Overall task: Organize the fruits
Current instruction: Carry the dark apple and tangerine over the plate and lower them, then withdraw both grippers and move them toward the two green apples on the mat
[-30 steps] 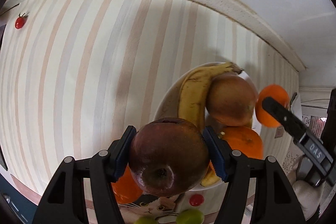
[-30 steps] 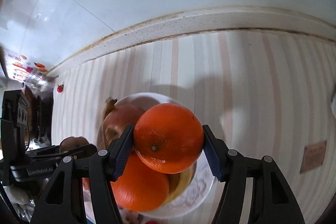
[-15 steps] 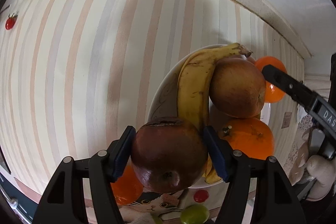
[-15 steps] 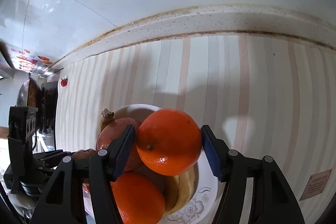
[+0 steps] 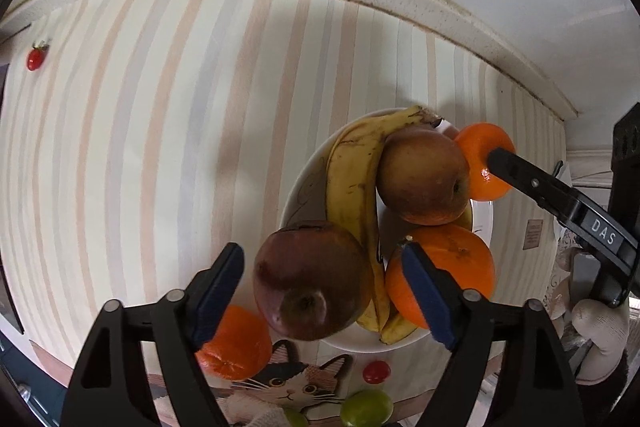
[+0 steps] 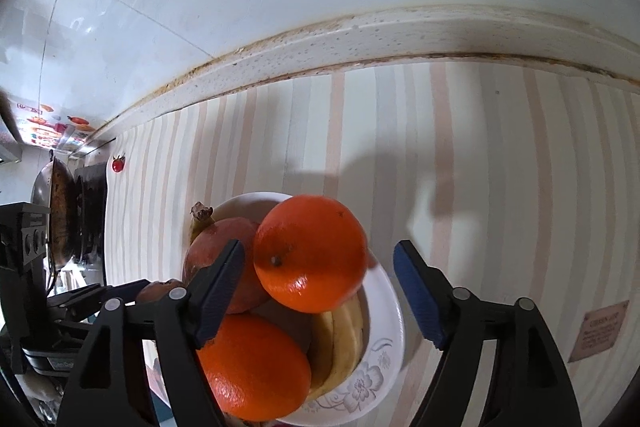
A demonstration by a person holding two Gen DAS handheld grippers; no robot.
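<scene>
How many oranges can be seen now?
3: one at the plate's far edge, one on the plate's near side, one off the plate, on the mat. Others may be hidden.

Fruits (image 5: pixel 424 183) heaped on white plate (image 5: pixel 304 195)

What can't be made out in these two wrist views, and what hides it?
- Left wrist view: the loose orange is half covered by the left claw, whose jaws are opening.
- Left wrist view: the green fruit is cut by the bottom edge.
- Right wrist view: the banana lies mostly under two oranges.
- Right wrist view: the brown label is too small to read.
</scene>
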